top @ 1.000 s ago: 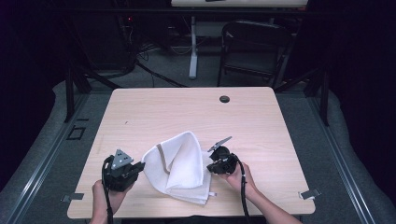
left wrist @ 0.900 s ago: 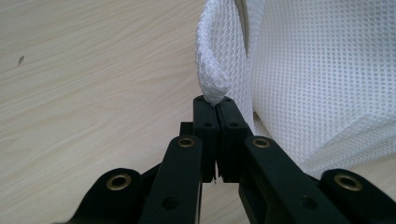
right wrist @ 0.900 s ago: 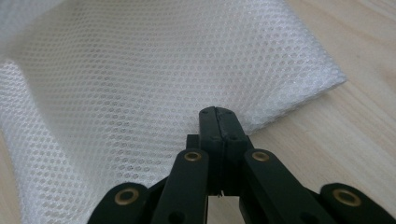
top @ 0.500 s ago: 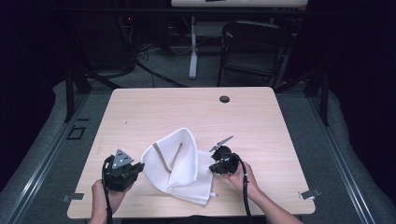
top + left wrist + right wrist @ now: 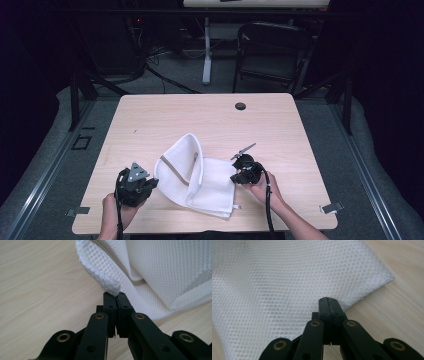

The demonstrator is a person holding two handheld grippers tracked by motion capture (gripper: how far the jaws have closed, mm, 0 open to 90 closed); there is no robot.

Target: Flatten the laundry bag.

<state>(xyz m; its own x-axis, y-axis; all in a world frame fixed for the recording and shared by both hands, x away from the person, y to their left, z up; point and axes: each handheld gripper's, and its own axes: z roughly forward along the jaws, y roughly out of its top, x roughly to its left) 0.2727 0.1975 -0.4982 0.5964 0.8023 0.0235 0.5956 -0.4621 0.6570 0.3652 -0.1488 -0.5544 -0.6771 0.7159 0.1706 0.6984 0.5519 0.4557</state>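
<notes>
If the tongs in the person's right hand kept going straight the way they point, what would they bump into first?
The white mesh cloth. The right tongs are shut with their tips right at its edge, seemingly pinching it, so they would push straight into the folded fabric lying on the wooden table, not bare wood.

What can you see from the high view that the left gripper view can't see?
Only the high view takes in both hands, the right gripper shut on the right edge of the white mesh bag, the chair and the whole table. Only the left gripper view shows, close up, the left gripper shut on a bunched corner of the bag, and the tiny holes in the mesh. Both views share the white bag, the wooden tabletop and the left gripper.
</notes>
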